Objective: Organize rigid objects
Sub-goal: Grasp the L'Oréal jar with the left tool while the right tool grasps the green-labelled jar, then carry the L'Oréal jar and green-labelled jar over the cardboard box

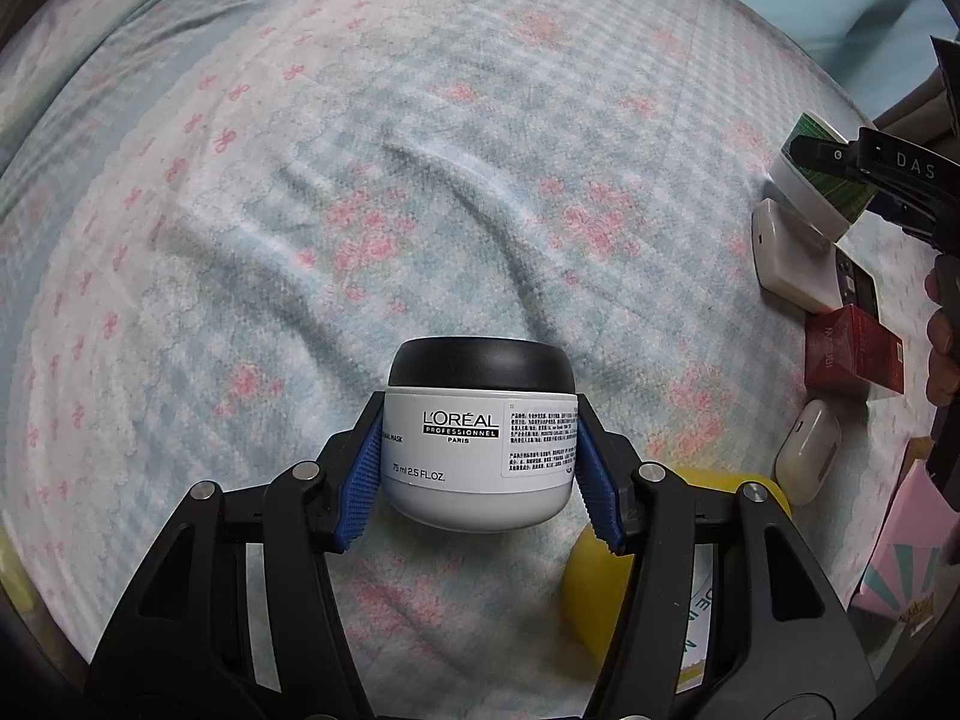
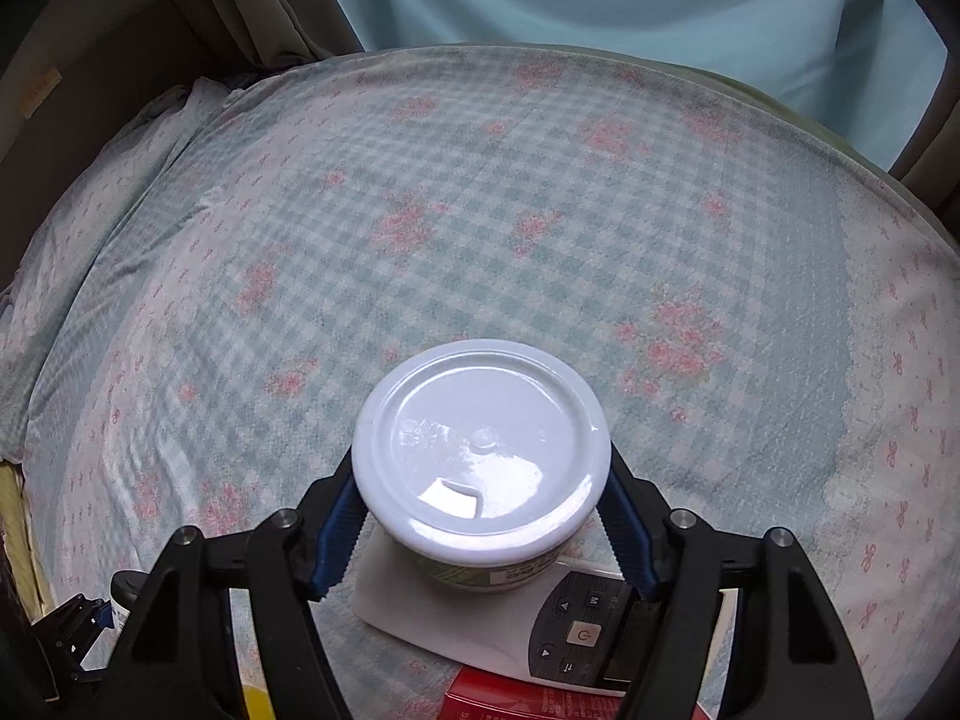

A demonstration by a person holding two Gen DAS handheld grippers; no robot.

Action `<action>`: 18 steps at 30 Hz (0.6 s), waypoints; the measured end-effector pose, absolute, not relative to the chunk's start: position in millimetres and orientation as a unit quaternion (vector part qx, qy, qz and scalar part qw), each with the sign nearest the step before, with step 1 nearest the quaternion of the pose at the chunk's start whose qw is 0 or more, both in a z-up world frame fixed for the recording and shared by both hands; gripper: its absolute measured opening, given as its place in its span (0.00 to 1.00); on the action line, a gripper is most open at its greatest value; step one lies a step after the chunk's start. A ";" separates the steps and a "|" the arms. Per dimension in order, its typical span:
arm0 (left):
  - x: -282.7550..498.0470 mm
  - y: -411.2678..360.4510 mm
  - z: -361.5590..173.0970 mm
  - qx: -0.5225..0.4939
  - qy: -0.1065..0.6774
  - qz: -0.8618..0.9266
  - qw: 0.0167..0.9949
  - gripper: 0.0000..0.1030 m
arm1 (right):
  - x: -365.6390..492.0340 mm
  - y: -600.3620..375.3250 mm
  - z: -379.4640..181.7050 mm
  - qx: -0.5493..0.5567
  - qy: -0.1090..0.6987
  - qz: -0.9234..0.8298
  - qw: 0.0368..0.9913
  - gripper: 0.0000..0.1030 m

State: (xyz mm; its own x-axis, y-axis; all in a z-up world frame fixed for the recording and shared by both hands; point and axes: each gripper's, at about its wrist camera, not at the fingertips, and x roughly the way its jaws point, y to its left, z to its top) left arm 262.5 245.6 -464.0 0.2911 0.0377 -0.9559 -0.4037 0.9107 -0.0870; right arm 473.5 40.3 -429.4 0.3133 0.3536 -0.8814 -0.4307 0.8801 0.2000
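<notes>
My left gripper (image 1: pixel 480 474) is shut on a white L'Oréal jar (image 1: pixel 477 462) with a black lid, held upright above the bed sheet. My right gripper (image 2: pixel 480 534) is shut on a white-lidded tub with a green label (image 2: pixel 480 450), seen from above, just over a white remote-like device (image 2: pixel 528 624). The same tub (image 1: pixel 822 174) and the right gripper (image 1: pixel 840 165) show at the far right of the left wrist view. The L'Oréal jar and left gripper also show small at the lower left of the right wrist view (image 2: pixel 123 594).
A checked floral bed sheet (image 1: pixel 360 210) covers the surface. At the right of the left wrist view lie a white device (image 1: pixel 792 258), a red box (image 1: pixel 852 354), a white earbud case (image 1: pixel 807 450), a yellow object (image 1: pixel 600 576) and a pink box (image 1: pixel 906 558). A red box (image 2: pixel 528 702) lies under the right gripper.
</notes>
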 end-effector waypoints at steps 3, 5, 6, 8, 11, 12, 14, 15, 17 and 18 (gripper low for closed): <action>260.1 243.7 -459.4 -0.158 0.573 0.141 0.791 0.52 | 470.0 39.3 -420.9 -0.036 0.530 0.246 0.811 0.64; 257.9 242.4 -453.6 -0.160 0.569 0.142 0.794 0.52 | 467.1 37.2 -413.4 -0.033 0.526 0.249 0.812 0.64; 257.2 241.8 -449.6 -0.159 0.568 0.142 0.795 0.52 | 465.1 35.8 -408.8 -0.031 0.524 0.251 0.813 0.64; 255.3 241.1 -441.1 -0.158 0.566 0.140 0.797 0.52 | 460.6 33.0 -397.7 -0.028 0.519 0.254 0.816 0.64; 251.5 236.4 -420.3 -0.152 0.560 0.134 0.803 0.52 | 450.7 28.6 -376.2 -0.020 0.511 0.256 0.820 0.64; 250.6 233.5 -412.1 -0.150 0.558 0.131 0.806 0.52 | 446.5 25.7 -366.8 -0.017 0.508 0.257 0.822 0.64; 247.0 226.3 -392.3 -0.142 0.552 0.125 0.812 0.52 | 437.3 19.8 -346.6 -0.010 0.502 0.257 0.826 0.64; 245.2 222.9 -381.5 -0.138 0.548 0.122 0.816 0.52 | 432.3 15.9 -335.6 -0.008 0.499 0.256 0.828 0.64; 241.9 215.2 -360.4 -0.132 0.539 0.115 0.824 0.52 | 422.0 7.3 -314.7 -0.002 0.496 0.253 0.830 0.64; 239.4 210.9 -349.6 -0.130 0.536 0.111 0.827 0.52 | 415.9 1.7 -303.8 0.003 0.494 0.253 0.832 0.64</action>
